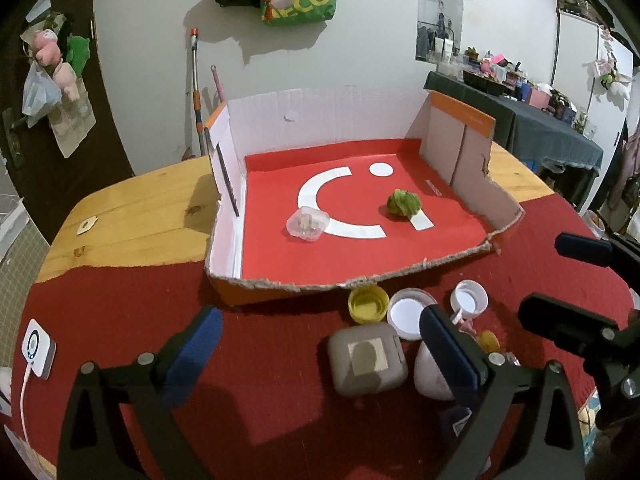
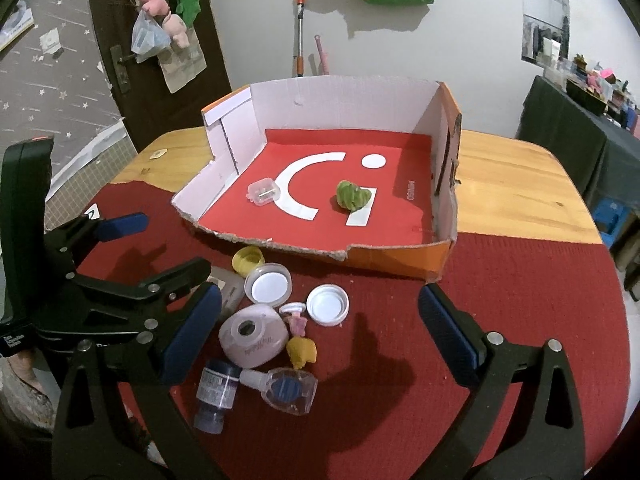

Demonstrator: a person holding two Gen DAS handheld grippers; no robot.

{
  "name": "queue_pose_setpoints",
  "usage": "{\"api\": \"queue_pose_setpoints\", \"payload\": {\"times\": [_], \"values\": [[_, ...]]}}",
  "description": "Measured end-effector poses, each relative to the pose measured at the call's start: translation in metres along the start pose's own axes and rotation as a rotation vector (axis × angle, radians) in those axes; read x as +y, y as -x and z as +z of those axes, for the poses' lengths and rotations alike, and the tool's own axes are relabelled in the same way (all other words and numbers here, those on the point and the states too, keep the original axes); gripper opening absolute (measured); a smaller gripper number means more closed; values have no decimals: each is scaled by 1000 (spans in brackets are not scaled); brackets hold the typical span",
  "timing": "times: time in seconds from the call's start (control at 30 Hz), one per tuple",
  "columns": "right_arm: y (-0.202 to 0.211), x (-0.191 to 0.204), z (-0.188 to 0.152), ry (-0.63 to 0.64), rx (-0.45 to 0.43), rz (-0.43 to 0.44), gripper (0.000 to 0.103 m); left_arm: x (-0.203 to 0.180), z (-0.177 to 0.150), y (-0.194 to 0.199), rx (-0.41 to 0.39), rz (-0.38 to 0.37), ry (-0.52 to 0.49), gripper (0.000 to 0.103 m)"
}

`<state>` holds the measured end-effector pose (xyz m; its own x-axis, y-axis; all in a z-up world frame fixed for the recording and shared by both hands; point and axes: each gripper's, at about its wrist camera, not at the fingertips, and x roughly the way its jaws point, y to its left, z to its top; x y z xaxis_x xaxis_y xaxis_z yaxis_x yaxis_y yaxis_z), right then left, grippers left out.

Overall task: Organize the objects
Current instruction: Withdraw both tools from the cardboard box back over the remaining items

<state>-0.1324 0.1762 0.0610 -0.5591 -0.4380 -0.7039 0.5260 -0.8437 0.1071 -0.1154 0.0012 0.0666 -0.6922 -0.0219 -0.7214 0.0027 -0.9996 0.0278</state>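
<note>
A cut-open cardboard box (image 1: pixel 320 116) (image 2: pixel 340 100) with a red floor holds a clear plastic case (image 1: pixel 308 224) (image 2: pixel 263 193) and a crumpled green thing (image 1: pixel 404 204) (image 2: pixel 352 196). In front of it on the red cloth lie a yellow cap (image 1: pixel 368 304) (image 2: pixel 248 260), a white lid (image 1: pixel 410 312) (image 2: pixel 268 283), a white cap (image 1: pixel 469 298) (image 2: pixel 328 305), a grey square case (image 1: pixel 366 360), a pink round case (image 2: pixel 254 338), a yellow toy (image 2: pixel 301 352) and two small bottles (image 2: pixel 216 392). My left gripper (image 1: pixel 320 344) (image 2: pixel 156 252) stands open over the grey case. My right gripper (image 2: pixel 320 332) (image 1: pixel 572 284) is open above the pile, holding nothing.
The red cloth (image 1: pixel 120 320) covers the near half of a wooden table (image 1: pixel 140 208). A white device with a cable (image 1: pixel 38 354) sits at the cloth's left edge. A dark table with clutter (image 1: pixel 540 120) stands behind on the right. A mop handle (image 2: pixel 299 36) leans on the wall.
</note>
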Motion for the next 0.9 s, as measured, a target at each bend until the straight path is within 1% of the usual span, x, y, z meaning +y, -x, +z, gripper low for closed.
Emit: {"api": "queue_pose_setpoints", "payload": {"times": [0.13,0.63,0.9], "values": [[4,1,-6,-6,-5,-2,100,-2,-5,3,-4,1,1,103],[9,2,-28,-3,2,-30,101,-9,-32,11,11,-7,7,103],[10,3,-41,-8,14,-31,101,-12,-44,15,15,-16,15,103]]}}
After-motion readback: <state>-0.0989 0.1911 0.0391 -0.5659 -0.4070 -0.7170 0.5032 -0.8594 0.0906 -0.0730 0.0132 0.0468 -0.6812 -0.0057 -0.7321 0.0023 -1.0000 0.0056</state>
